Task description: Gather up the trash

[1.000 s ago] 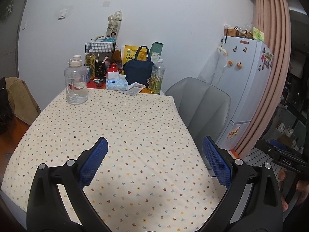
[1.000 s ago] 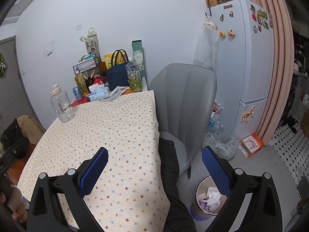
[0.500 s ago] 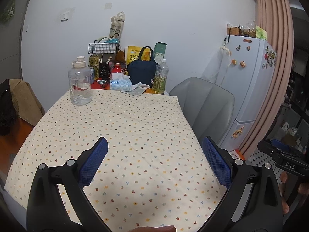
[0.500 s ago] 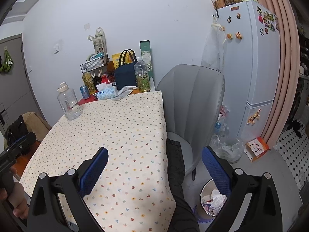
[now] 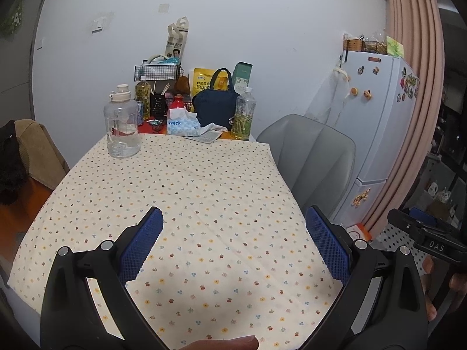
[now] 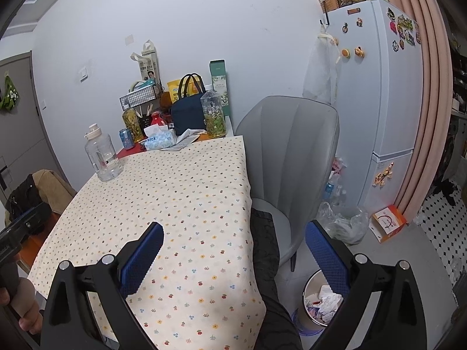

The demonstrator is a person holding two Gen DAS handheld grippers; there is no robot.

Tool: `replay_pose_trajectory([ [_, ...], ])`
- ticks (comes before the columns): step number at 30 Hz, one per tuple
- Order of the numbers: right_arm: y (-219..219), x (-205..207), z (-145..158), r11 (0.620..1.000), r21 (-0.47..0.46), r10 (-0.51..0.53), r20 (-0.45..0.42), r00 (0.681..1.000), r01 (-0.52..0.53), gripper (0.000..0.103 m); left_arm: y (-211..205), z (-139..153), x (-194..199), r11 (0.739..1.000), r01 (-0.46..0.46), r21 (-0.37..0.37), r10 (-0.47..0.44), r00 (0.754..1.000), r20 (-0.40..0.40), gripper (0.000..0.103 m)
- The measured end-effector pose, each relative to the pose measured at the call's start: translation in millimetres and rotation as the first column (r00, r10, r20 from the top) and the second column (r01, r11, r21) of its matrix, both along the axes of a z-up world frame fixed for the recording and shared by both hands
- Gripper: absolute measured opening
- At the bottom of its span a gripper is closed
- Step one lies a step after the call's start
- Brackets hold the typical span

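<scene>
My left gripper is open and empty, held above the near part of the table with the flowered cloth. My right gripper is open and empty, above the table's right edge. A round trash bin with crumpled paper stands on the floor at the lower right of the right wrist view. Crumpled white paper and a wrapper lie at the far end of the table, next to a blue tissue pack; they also show in the right wrist view.
A big clear water jug, bottles, a dark blue bag and a wire basket crowd the table's far end. A grey chair stands right of the table, a white fridge behind it. Plastic bags and an orange box lie on the floor.
Both grippers have pulled back and risen a little, so the far objects sit lower in view. Both stay open and empty.
</scene>
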State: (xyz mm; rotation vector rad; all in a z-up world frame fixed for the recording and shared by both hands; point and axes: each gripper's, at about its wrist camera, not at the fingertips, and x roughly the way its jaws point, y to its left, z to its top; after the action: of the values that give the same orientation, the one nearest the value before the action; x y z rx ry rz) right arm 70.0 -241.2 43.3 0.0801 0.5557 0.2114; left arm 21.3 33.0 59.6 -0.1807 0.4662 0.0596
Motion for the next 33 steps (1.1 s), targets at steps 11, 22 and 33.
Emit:
replay_pose_trajectory([
  [11, 5, 3, 0, 0.999, -0.037, -0.018, 0.012, 1.000, 0.018, 0.095, -1, -10, 2, 1.000, 0.012, 0.009, -0.012, 1.000, 0.000, 0.097],
  [22, 7, 7, -6, 0.998, -0.053, -0.029, 0.001, 1.000, 0.029, 0.095, -1, -20, 9, 1.000, 0.017, 0.020, -0.016, 0.999, -0.035, 0.097],
  [33, -2, 3, -5, 0.998, -0.037, -0.040, 0.009, 0.999, 0.040, 0.095, -5, -20, 10, 1.000, 0.010, 0.017, -0.010, 0.999, -0.034, 0.097],
])
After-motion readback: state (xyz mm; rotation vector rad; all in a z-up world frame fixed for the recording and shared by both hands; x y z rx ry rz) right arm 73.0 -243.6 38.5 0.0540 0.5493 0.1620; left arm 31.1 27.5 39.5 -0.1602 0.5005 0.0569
